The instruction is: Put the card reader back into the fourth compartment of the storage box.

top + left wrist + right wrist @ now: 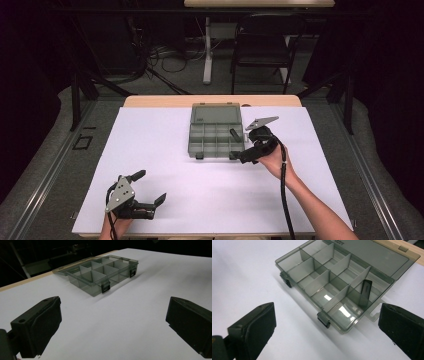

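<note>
White paper covers the bench (150, 200). The open box (216, 131) lies at the far middle, with a dark piece (364, 293) leaning in its right compartment. My right gripper (240, 145) stands wide open and empty beside it, so I judge the piece is placed; next I need another piece. My left gripper (150, 187) rests open, empty, near left.

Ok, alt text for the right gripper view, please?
An open smoky-grey box with divided compartments lies on the white table, a small dark piece leaning in its near-right compartment. The right gripper's black fingers stand wide apart below it.
</note>
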